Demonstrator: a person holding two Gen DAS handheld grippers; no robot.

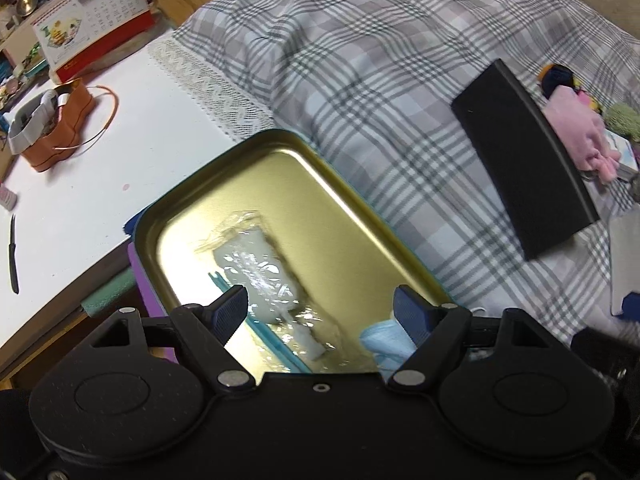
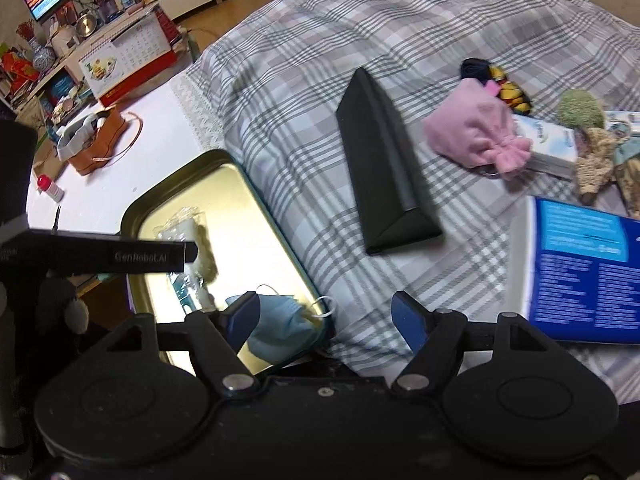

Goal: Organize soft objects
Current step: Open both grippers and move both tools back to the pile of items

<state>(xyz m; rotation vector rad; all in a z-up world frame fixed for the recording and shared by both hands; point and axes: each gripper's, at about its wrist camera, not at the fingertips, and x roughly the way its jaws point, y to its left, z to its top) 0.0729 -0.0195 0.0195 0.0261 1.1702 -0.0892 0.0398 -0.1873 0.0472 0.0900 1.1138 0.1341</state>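
Note:
A gold tin tray (image 1: 304, 160) lies on the plaid bed cover, holding a clear plastic packet (image 1: 256, 264) and a blue face mask (image 1: 380, 340). My left gripper (image 1: 320, 304) hangs open just above the tray's near end, with nothing pressed between its pads. My right gripper (image 2: 325, 312) is open too, over the plaid cover beside the tray (image 2: 216, 156); the mask (image 2: 280, 328) lies behind its left finger. Farther right on the bed sit a pink soft pouch (image 2: 476, 132), a green plush (image 2: 580, 108) and a beige knitted piece (image 2: 596, 164).
A black triangular case (image 2: 384, 168) lies across the middle of the bed. A blue printed box (image 2: 584, 272) sits at the right, a tissue pack (image 2: 548, 144) behind the pouch. On the white table (image 1: 120, 184) stand an orange basket (image 1: 52, 128) and a desk calendar (image 1: 96, 28).

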